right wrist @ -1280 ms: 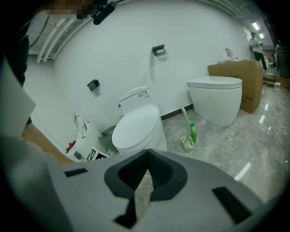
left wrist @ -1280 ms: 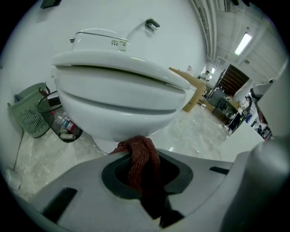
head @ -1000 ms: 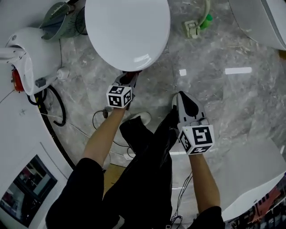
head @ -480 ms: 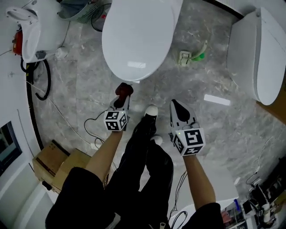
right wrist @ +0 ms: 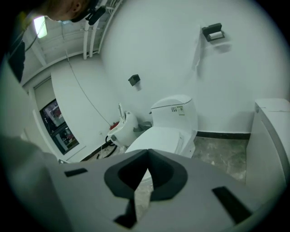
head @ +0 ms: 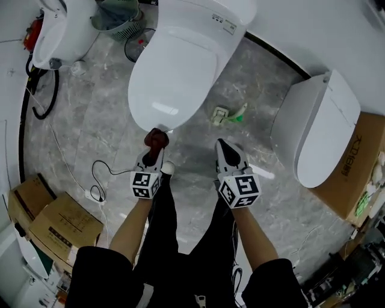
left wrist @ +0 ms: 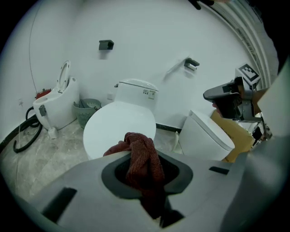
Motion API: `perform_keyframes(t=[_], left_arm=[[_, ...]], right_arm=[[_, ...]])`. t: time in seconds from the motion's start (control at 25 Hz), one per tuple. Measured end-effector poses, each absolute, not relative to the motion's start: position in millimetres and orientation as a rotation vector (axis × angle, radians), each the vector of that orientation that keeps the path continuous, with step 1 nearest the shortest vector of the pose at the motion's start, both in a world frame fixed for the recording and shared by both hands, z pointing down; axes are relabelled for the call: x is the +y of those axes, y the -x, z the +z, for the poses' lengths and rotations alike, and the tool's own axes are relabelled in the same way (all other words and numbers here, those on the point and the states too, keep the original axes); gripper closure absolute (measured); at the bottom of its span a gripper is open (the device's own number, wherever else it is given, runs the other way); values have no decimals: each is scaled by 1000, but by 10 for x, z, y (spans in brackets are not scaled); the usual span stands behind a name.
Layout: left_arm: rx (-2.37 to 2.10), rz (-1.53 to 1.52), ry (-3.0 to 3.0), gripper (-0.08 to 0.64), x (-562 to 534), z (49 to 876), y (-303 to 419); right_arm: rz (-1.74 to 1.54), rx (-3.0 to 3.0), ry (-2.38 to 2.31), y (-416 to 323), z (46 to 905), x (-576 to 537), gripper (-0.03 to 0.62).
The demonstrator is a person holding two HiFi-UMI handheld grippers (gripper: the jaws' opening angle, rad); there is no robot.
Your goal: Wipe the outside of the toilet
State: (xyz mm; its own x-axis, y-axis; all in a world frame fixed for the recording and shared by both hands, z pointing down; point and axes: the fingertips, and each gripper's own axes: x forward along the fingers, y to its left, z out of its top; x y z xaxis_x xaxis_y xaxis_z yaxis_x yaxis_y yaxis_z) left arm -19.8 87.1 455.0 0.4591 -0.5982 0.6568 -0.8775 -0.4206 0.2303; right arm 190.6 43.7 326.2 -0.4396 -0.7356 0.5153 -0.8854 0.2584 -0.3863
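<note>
A white toilet [head: 174,66] with its lid down stands ahead of me, tank against the wall. My left gripper [head: 154,151] is shut on a dark red cloth [head: 156,139], held just short of the bowl's front rim and a little above the floor. In the left gripper view the cloth [left wrist: 142,158] bunches up out of the jaws, with the toilet [left wrist: 120,124] behind it. My right gripper [head: 225,150] is shut with nothing in it and hangs over the floor, to the right of the bowl. From the right gripper view, the toilet [right wrist: 170,131] stands ahead of the shut gripper [right wrist: 148,156].
A second toilet [head: 319,138] stands to the right, with a cardboard box [head: 361,162] beyond it. A third toilet [head: 60,30], a green basket [head: 117,15] and a black hose [head: 39,96] are at far left. Cardboard boxes [head: 48,216] sit at lower left. A green-and-white item [head: 228,114] lies on the floor.
The head view has pulled back and turned, so the whole toilet with its tank now shows. Both grippers stay before the bowl's front; the left one still holds the cloth.
</note>
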Motion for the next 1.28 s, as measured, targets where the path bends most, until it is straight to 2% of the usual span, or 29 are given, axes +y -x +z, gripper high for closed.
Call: perform_keyframes(t=[0.4, 0.64, 0.88, 1.28], left_arm=[[-1355, 406, -2144, 488, 294, 4155, -1326], [-1269, 337, -2209, 488, -168, 4441, -2218], [-1282, 168, -2141, 488, -814, 4977, -2615], [-1298, 163, -2076, 488, -1638, 5837, -3057]], right_arm=[[894, -2421, -1195, -2893, 3225, -139, 589], [949, -2380, -1252, -3524, 3579, -249, 589], [957, -2346, -1281, -3942, 3990, -314, 589], [1005, -2281, -1284, -4266, 4542, -227, 589]])
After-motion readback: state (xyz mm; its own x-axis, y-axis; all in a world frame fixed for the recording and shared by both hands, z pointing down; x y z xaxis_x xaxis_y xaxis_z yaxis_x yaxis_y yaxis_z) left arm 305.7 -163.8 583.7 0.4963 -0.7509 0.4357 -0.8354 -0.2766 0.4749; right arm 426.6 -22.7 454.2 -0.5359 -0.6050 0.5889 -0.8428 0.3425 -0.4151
